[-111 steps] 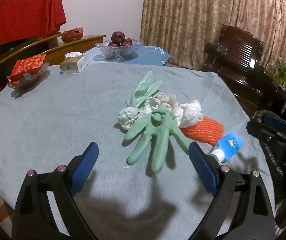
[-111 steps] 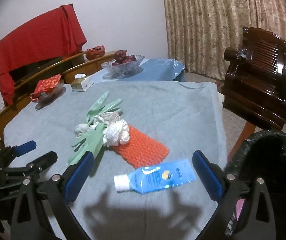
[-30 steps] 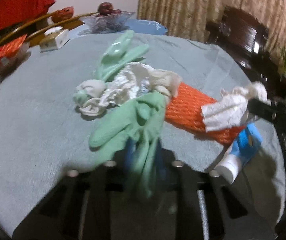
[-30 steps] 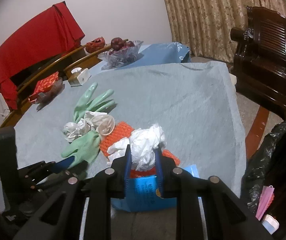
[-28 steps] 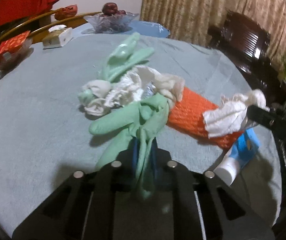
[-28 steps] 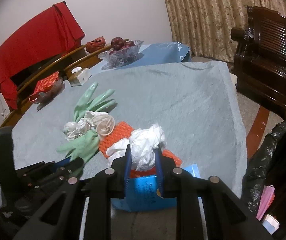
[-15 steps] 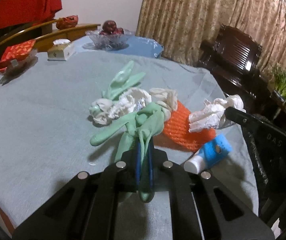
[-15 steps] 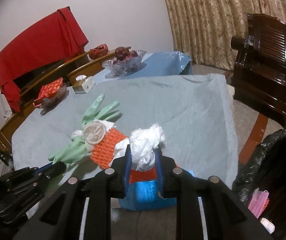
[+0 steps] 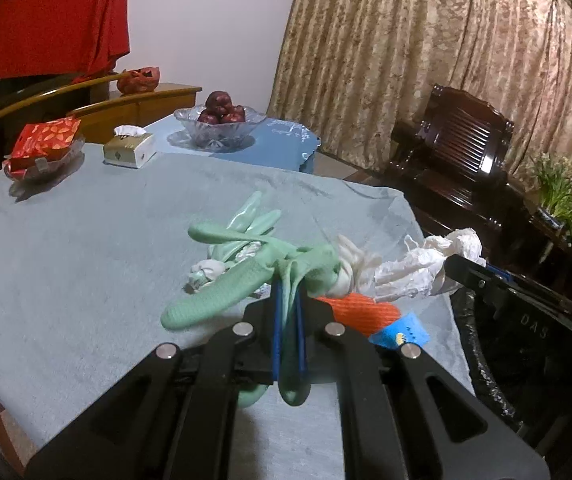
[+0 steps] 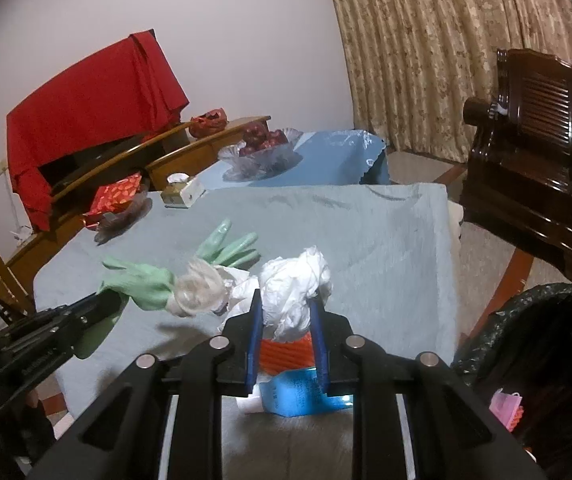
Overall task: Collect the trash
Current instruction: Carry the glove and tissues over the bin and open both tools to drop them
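Left gripper point(image 9: 287, 320) is pinched shut on a green rubber glove point(image 9: 246, 276), whose fingers stick out ahead and to its left while the cuff hangs below the pads. Half a second ago the glove trailed on the grey tablecloth point(image 9: 86, 240); now it is lifted clear, and a wad of white tissue point(image 9: 349, 268) clings to it just right of the jaws. Ahead of this gripper a second green glove point(image 9: 252, 216) and a small tissue ball point(image 9: 204, 272) stay on the cloth, as before. Right gripper point(image 10: 286, 332) is clamped on a crumpled white paper ball point(image 10: 295, 284), the same hold as a second ago, now raised higher over the table. Directly beneath its pads lie the orange mesh sleeve point(image 10: 284, 352) and the blue tube point(image 10: 297, 398), neither having shifted. To its right, lower down, stands the black-lined bin point(image 10: 525, 320) with a pink scrap inside. Far ahead of both grippers sit a fruit bowl point(image 9: 220, 124), a tissue box point(image 9: 128, 152) and a red packet point(image 9: 44, 142)
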Tool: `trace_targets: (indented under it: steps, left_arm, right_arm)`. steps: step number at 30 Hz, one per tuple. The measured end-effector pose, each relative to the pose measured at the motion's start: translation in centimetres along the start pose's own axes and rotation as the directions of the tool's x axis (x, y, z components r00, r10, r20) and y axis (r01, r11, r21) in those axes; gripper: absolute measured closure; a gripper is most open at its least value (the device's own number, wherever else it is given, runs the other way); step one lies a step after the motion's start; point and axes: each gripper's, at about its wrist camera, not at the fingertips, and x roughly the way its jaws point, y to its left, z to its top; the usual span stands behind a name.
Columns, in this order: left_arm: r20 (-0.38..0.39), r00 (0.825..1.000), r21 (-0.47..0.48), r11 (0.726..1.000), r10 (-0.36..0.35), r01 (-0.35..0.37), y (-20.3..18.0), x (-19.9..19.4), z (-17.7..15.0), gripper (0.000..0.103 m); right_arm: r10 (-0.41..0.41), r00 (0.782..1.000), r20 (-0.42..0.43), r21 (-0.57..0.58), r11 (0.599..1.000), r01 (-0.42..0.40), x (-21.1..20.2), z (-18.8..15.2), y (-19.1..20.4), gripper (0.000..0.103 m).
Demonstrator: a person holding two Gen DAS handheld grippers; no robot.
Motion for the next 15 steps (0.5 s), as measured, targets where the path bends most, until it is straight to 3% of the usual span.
trace_targets:
  steps: [15]
  left_arm:
    - [0.009, 0.992, 0.069, 0.99, -0.124, 0.123, -5.4, -1.3, 0.4, 0.098]
  right_arm:
    - [-0.073, 0.997, 0.037, 0.028, 0.997, 0.072, -5.9, -0.6, -2.8, 0.081]
